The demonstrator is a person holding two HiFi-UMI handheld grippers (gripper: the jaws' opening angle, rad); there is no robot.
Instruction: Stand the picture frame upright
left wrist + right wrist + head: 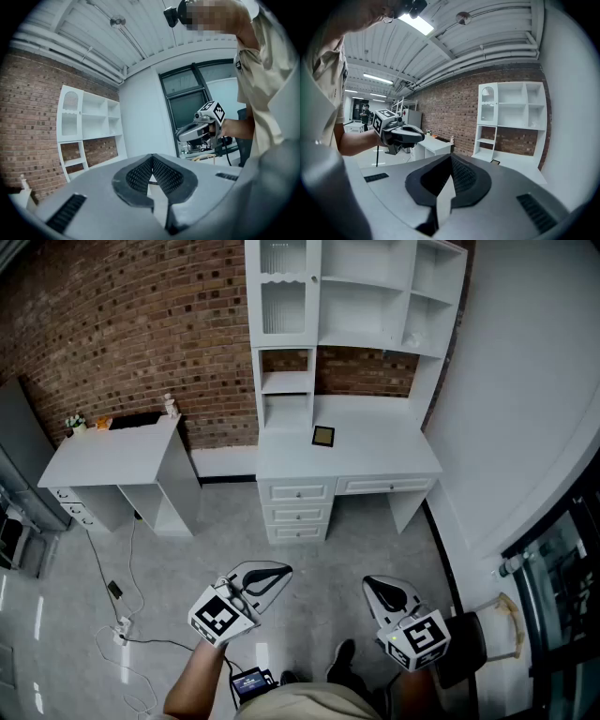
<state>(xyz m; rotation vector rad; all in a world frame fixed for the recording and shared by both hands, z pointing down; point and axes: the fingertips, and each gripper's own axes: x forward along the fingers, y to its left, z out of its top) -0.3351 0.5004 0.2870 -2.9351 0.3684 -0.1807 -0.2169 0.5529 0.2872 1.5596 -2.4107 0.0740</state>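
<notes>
We hold the left gripper and right gripper above the floor, well apart from the desk, each with its fingers pressed together on nothing. The picture frame lies flat on the desk, near its back.

A white desk stands against a brick wall, and a white shelf unit rises from its back edge. A small dark picture frame lies flat on the desktop, near the back. To the left, a lower white side table carries a small bottle, a tiny plant and something orange. Cables and a power strip lie on the grey floor.
</notes>
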